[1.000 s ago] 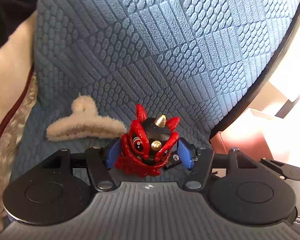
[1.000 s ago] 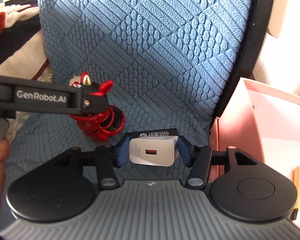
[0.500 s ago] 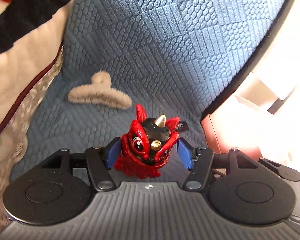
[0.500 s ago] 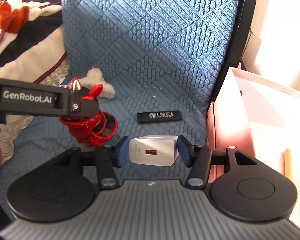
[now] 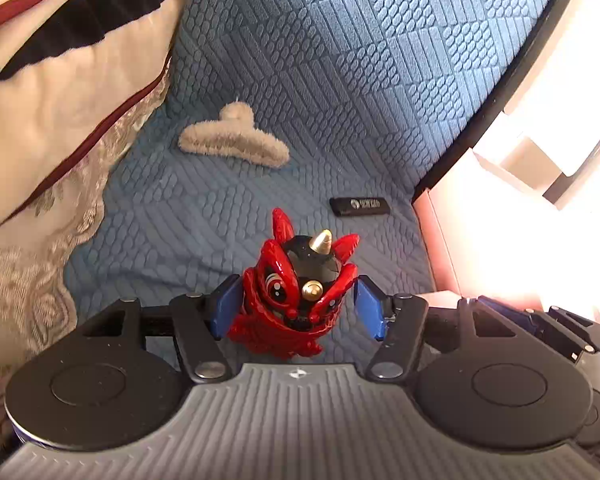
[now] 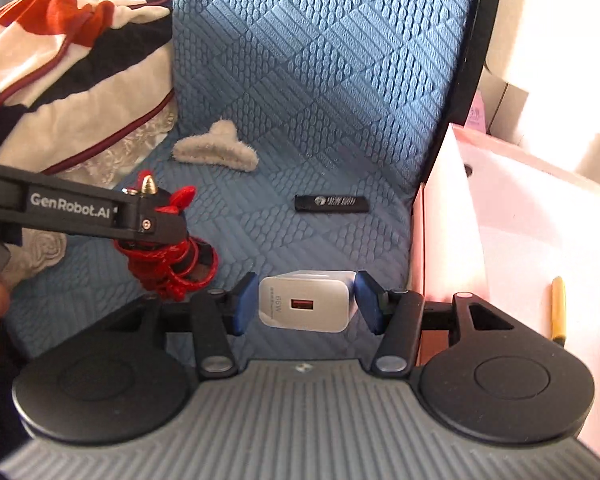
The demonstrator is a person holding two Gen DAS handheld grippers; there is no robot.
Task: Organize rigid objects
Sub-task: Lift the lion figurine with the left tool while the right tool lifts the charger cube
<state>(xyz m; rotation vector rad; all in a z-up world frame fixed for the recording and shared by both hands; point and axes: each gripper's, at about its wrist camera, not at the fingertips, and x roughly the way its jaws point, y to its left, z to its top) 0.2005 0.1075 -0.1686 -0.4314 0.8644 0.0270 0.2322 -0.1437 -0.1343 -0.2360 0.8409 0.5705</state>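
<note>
Left gripper point(image 5: 296, 304) clamped on the red lion-dance figurine point(image 5: 296, 292), lifted clear of the blue quilted cushion point(image 5: 340, 80); right gripper point(image 6: 306, 300) closed on the white USB charger point(image 6: 306, 300), likewise aloft. Probably best carried rightward over the wall of the pink box point(image 6: 444, 240), one at a time, lowered onto its floor beside the yellow pen point(image 6: 558, 308), then released gently. Fuzzy beige hair claw point(image 5: 234, 146) and black USB stick point(image 5: 359, 205) left lying on the cushion

Blue quilted cushion point(image 5: 340, 80); striped blanket point(image 5: 60, 60) beside it.
</note>
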